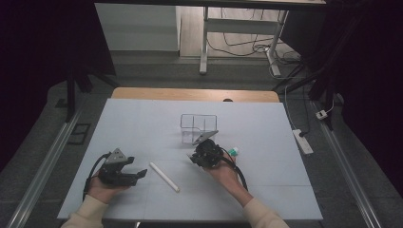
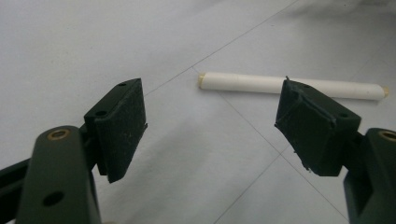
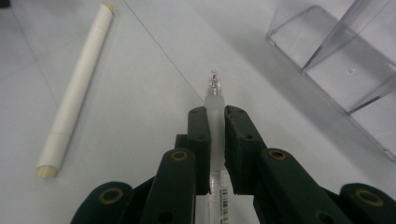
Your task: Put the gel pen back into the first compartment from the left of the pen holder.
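A white cylindrical stick [image 1: 164,176] lies on the white table between my two hands; it also shows in the left gripper view [image 2: 289,85] and the right gripper view [image 3: 77,88]. My left gripper [image 1: 137,175] is open just left of the stick, its jaws wide apart [image 2: 210,126] with nothing between them. My right gripper [image 1: 194,158] is shut on a translucent pen [image 3: 214,100] whose tip pokes out past the jaws [image 3: 215,123]. The pen's teal end [image 1: 234,151] sticks out behind the hand. A clear plastic divided holder [image 1: 198,127] stands just beyond the right gripper [image 3: 336,70].
The white board [image 1: 142,123] covers a wooden table. A power strip [image 1: 303,141] and cables lie on the floor to the right. A metal frame stands beyond the table's far edge.
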A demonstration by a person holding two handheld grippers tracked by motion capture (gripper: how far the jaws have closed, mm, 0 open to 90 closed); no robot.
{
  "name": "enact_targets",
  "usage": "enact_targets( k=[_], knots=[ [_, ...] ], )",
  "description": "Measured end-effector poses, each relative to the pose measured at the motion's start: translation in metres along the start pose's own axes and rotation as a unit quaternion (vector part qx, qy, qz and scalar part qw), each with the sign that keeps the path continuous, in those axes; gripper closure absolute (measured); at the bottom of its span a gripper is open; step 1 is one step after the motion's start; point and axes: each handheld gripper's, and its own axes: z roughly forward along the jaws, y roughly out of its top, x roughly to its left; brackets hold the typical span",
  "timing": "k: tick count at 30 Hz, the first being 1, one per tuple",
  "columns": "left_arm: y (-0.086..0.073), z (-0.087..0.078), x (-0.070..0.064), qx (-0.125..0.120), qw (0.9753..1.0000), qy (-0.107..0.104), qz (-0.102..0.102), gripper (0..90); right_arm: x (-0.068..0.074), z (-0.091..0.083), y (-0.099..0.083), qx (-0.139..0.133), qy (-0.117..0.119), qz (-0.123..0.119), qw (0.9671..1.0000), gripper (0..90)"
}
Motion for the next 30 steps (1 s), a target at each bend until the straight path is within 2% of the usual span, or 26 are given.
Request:
enact_targets(
  k=[5,14,30],
  knots=[
    [0.0,0.0,0.0,0.0,1.0,0.0,0.001,24.3,-0.005,-0.009,0.001,-0.02,0.013,0.01,0.9997,80.9],
    [0.0,0.0,0.0,0.0,1.0,0.0,0.0,24.3,-0.01,-0.026,0.004,-0.058,0.023,0.021,0.9978,80.8],
    [0.0,0.0,0.0,0.0,1.0,0.0,-0.001,24.4,-0.013,-0.046,0.007,-0.109,0.022,0.024,0.9936,80.8]
  ],
)
